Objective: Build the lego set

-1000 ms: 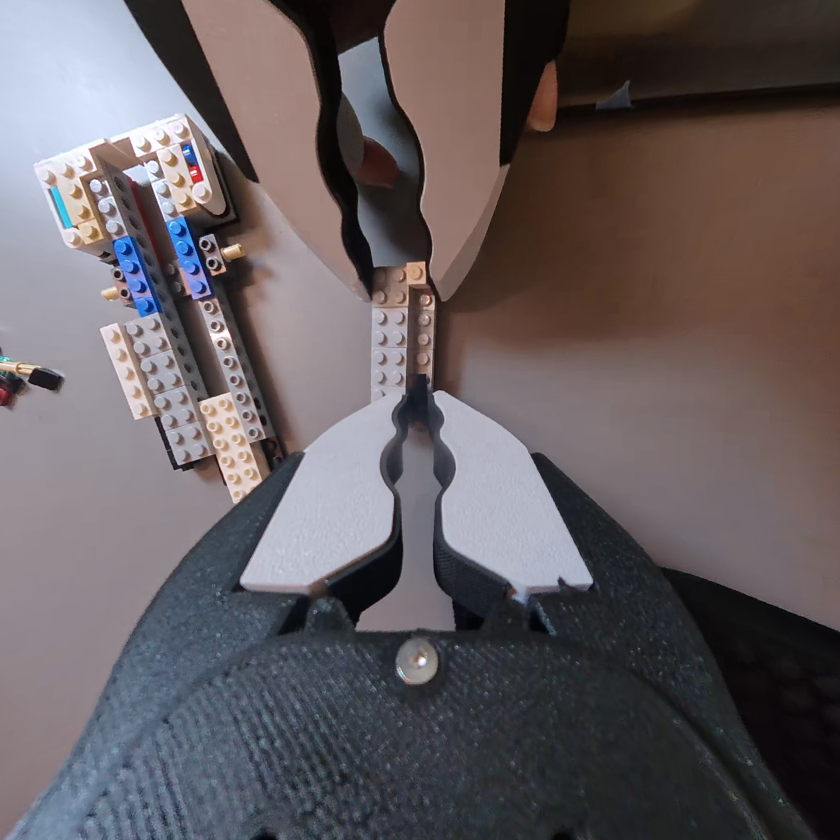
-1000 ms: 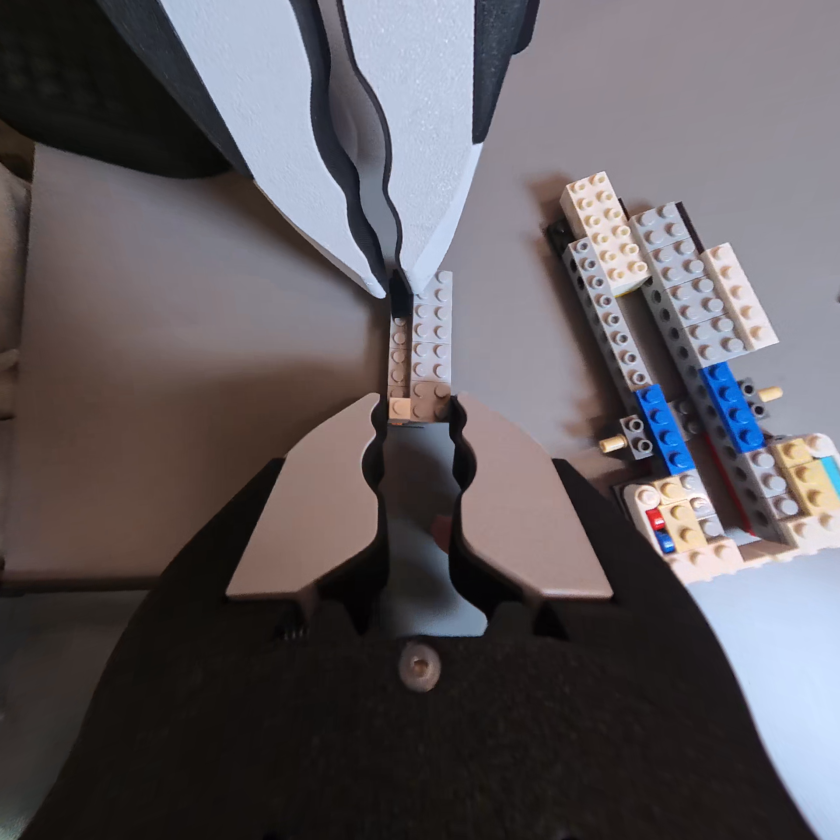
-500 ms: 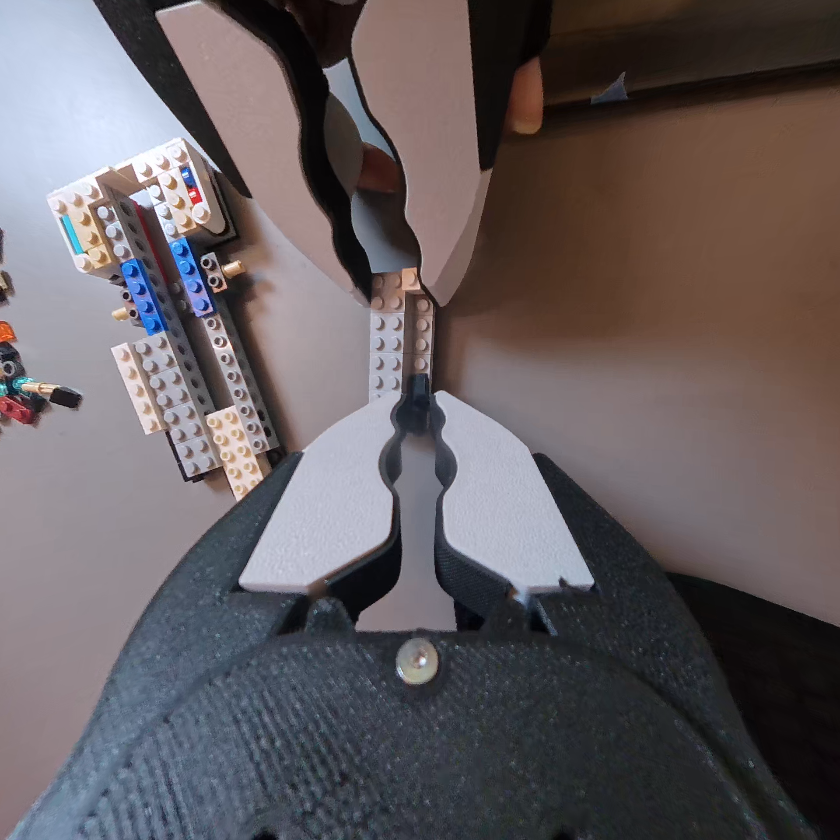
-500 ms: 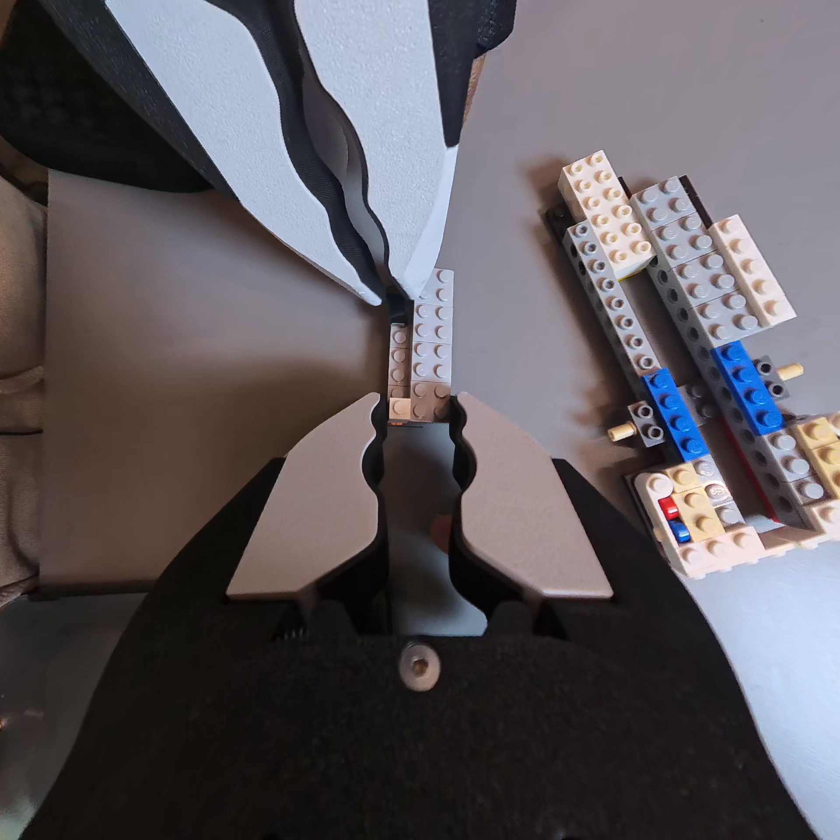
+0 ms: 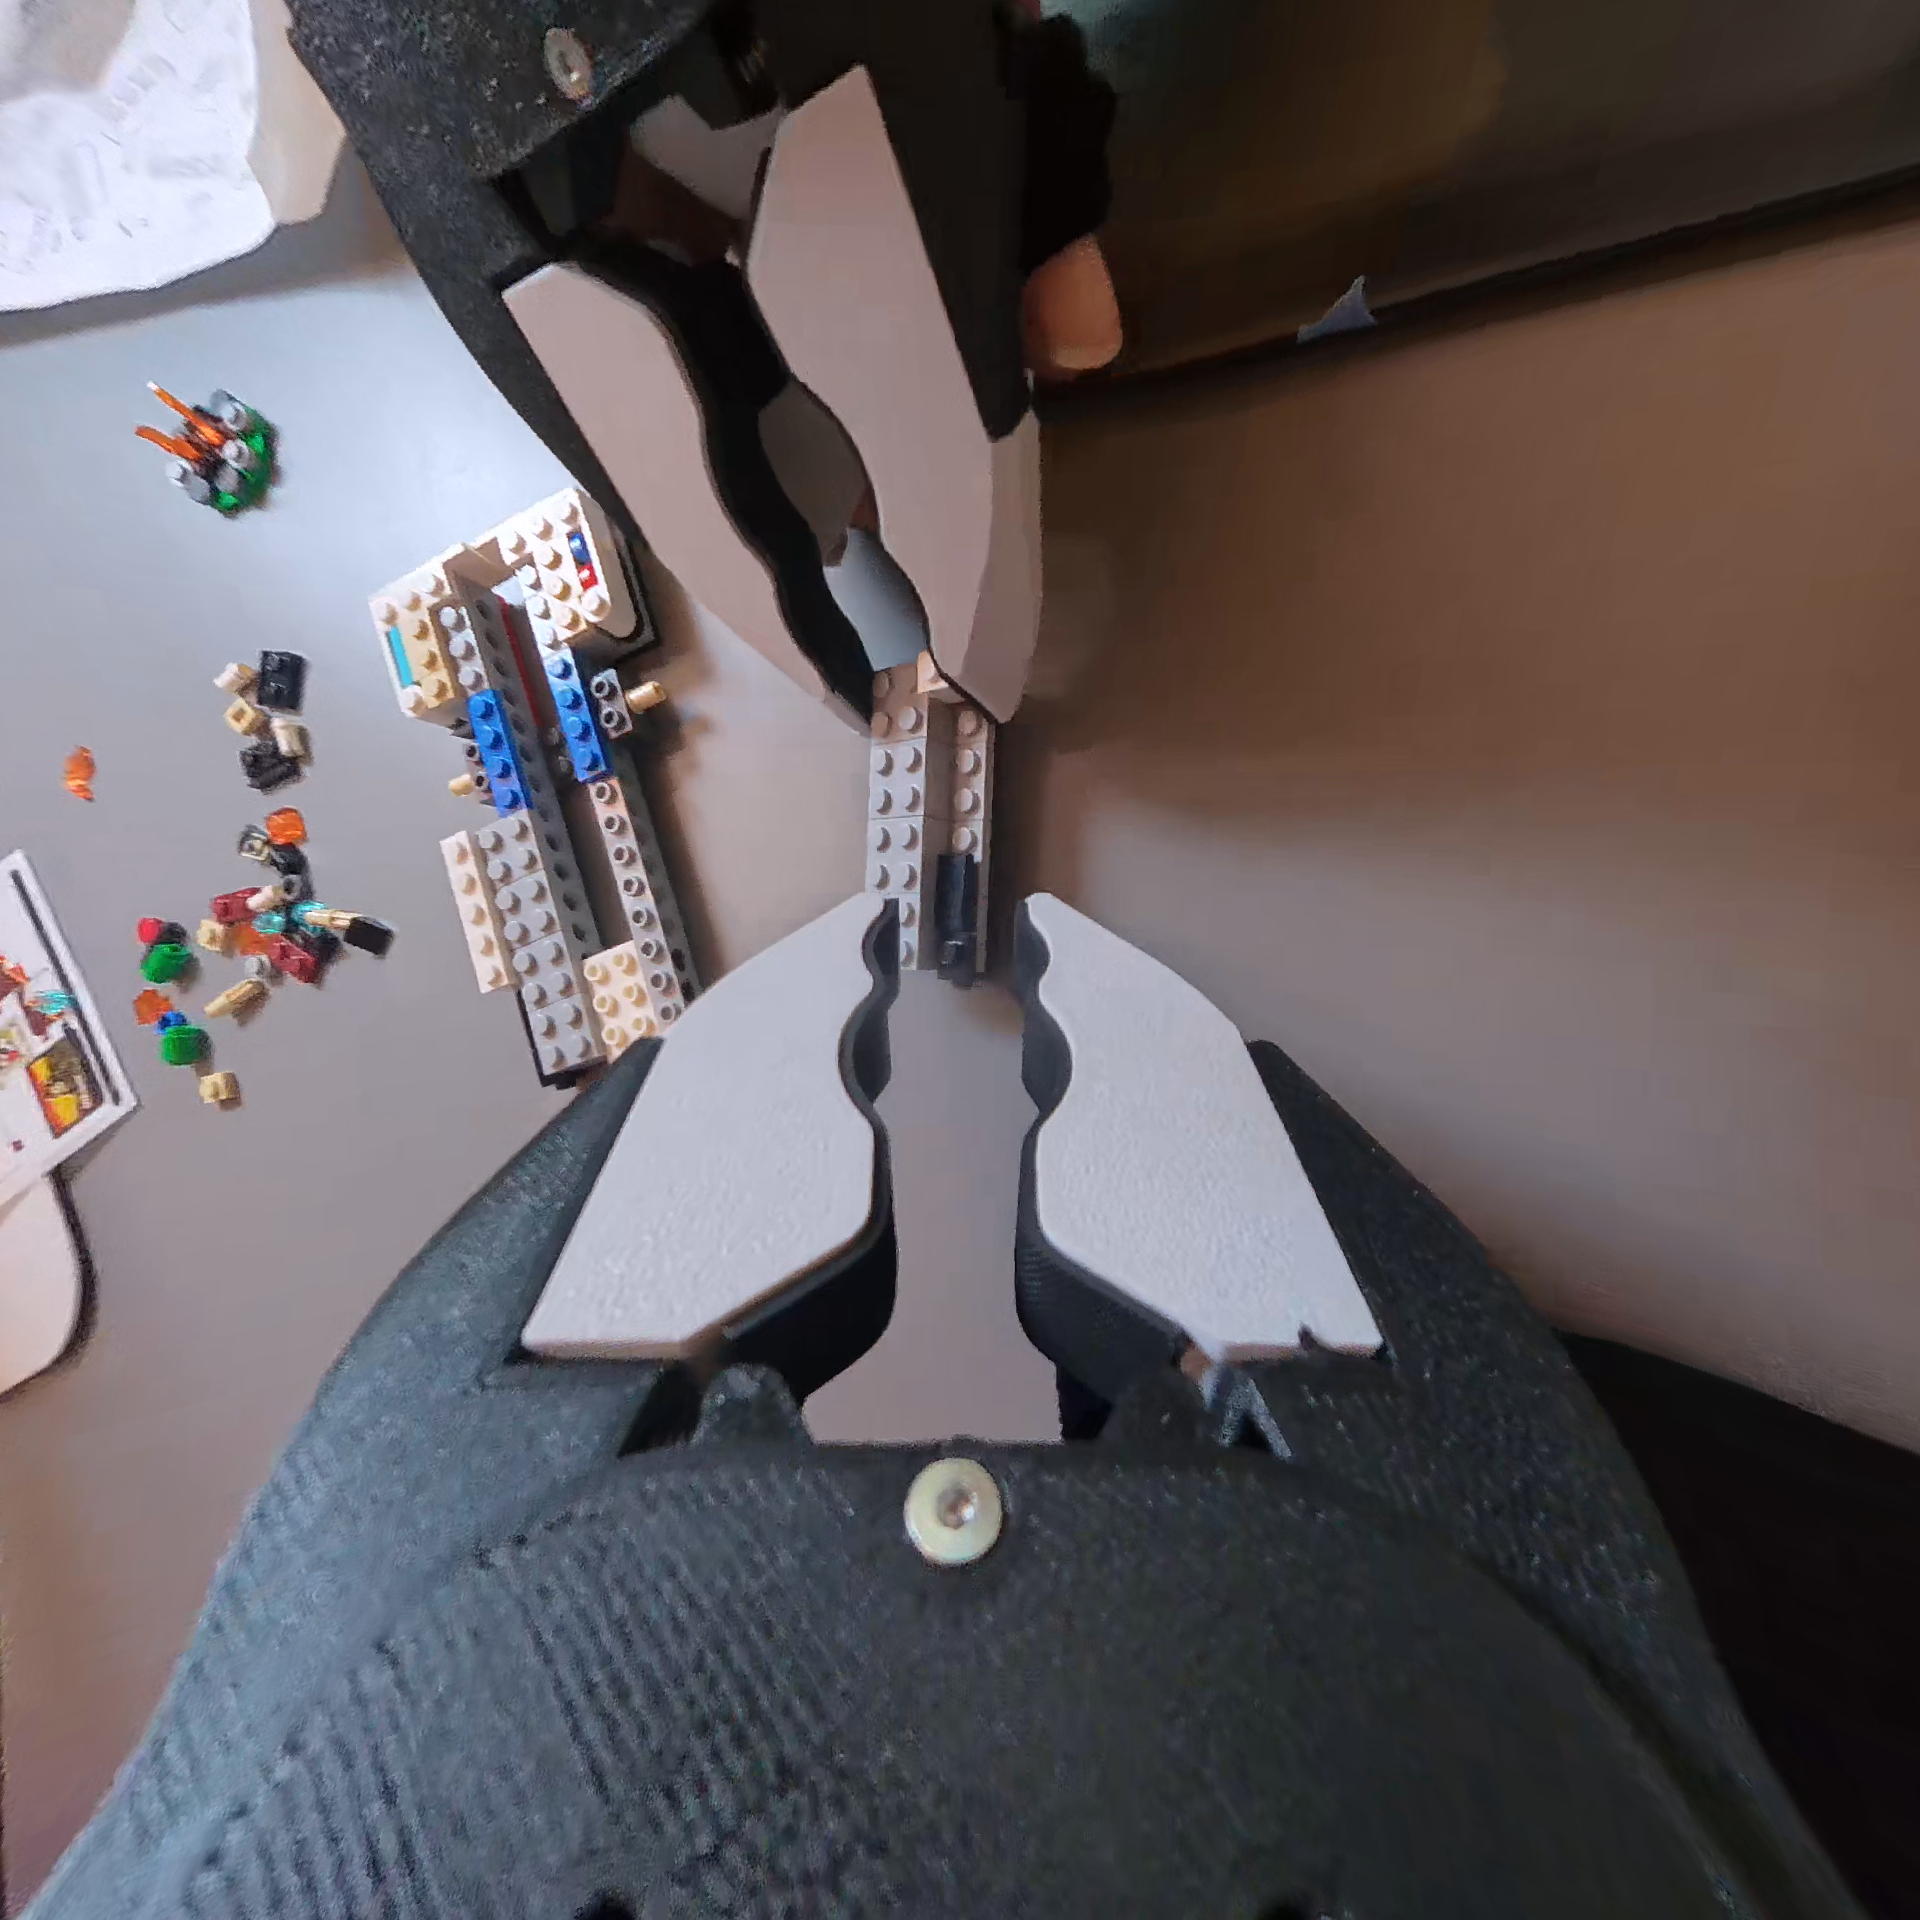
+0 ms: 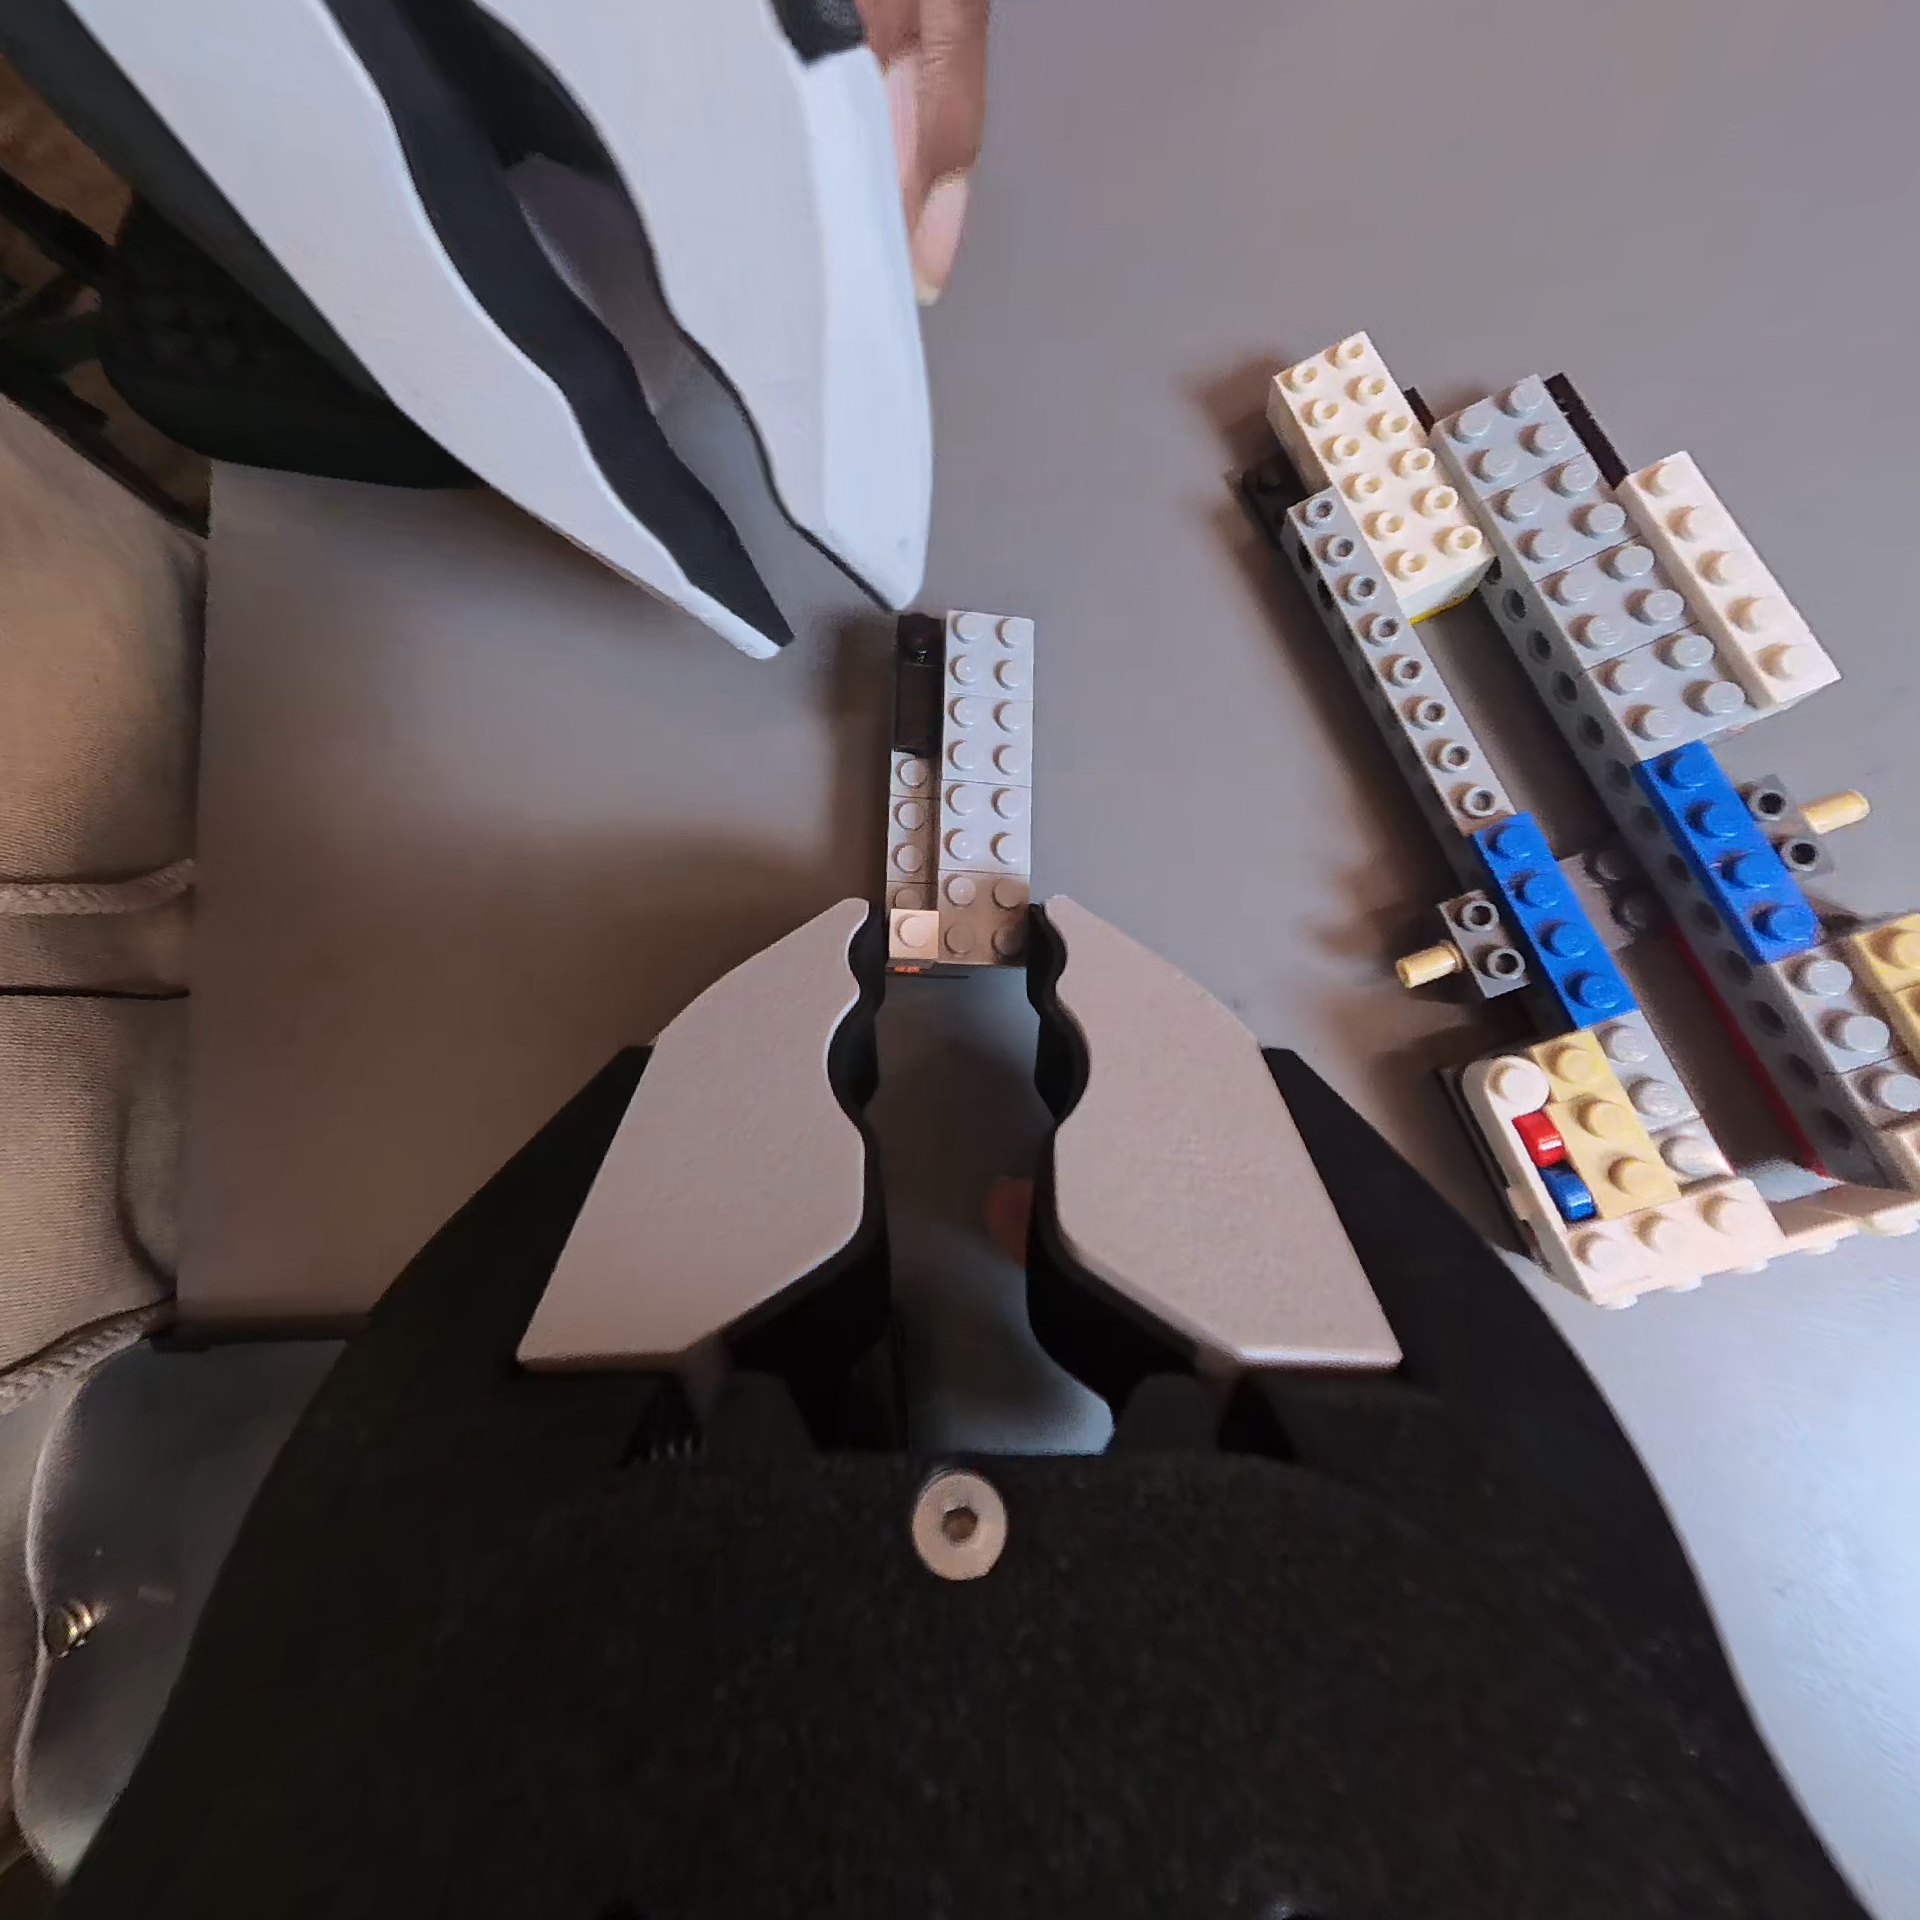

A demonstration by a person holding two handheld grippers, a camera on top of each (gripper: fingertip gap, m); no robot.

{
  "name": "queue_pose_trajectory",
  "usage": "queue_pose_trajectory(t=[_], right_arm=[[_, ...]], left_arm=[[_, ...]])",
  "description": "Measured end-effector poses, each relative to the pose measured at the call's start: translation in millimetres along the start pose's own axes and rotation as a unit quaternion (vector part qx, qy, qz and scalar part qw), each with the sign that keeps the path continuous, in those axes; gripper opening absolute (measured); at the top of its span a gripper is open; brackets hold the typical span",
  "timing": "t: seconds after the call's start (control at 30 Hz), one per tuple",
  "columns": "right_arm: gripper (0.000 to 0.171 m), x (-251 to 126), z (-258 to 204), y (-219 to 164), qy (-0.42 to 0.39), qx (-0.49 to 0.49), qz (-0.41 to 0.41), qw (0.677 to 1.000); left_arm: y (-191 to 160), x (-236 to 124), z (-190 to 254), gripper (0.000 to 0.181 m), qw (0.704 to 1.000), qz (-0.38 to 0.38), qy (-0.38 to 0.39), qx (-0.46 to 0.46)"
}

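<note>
A narrow grey brick strip (image 6: 987,748) with a tan stud and a black piece (image 6: 914,686) along one side lies between the two grippers. My right gripper (image 6: 954,920) is shut on the strip's tan end. My left gripper (image 5: 951,920) is open, its fingertips either side of the strip's (image 5: 899,800) black end without touching it. In the right wrist view the left gripper (image 6: 836,613) stands just off that end. The long grey, blue and tan build (image 6: 1558,779) lies flat on the table, to the left in the left wrist view (image 5: 540,790).
Loose small pieces (image 5: 260,935) and an orange-green cluster (image 5: 213,452) lie left of the build. An instruction booklet (image 5: 42,1039) and crumpled white paper (image 5: 125,156) sit at the left edge. The table's edge (image 5: 1558,270) runs behind. A person's beige clothing (image 6: 83,831) is close by. One gripper's finger ends stand about 5 cm off the other's.
My left gripper has opened, let go of the strip's black end and drawn back a little. My right gripper still holds the other end.
</note>
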State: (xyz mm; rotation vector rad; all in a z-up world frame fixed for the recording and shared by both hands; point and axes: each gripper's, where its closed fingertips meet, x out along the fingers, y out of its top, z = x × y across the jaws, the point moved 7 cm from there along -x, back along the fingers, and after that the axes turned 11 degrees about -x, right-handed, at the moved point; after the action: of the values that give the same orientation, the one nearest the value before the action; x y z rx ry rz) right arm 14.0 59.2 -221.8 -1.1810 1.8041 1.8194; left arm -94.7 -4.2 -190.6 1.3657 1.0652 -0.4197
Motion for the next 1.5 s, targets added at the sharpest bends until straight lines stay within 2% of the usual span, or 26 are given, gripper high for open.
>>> queue_pose_trajectory(t=[0.1,0.47,0.67,1.07,1.3,1.5], right_arm=[[0.026,-2,2,-1,0.016,0.018,0.018,1.000],[0.026,-1,2,2,0.042,0.060,0.039,0.997],[0.026,-3,3,0,0.050,0.073,0.047,0.995],[0.026,-1,4,-2,0.062,0.095,0.038,0.993],[0.026,0,4,-2,0.063,0.096,0.031,0.993],[0.026,0,4,-2,0.064,0.098,0.034,0.993]], left_arm=[[-2,0,7,0.017,0.999,0.015,0.047,0.019],[-2,18,18,0.016,0.982,-0.036,0.139,0.120],[-1,22,19,0.013,0.981,-0.048,0.143,0.123],[-6,27,17,0.012,0.991,-0.035,0.111,0.063],[-8,27,18,0.010,0.990,-0.031,0.123,0.066],[-11,26,18,0.010,0.991,0.007,0.119,0.053]])
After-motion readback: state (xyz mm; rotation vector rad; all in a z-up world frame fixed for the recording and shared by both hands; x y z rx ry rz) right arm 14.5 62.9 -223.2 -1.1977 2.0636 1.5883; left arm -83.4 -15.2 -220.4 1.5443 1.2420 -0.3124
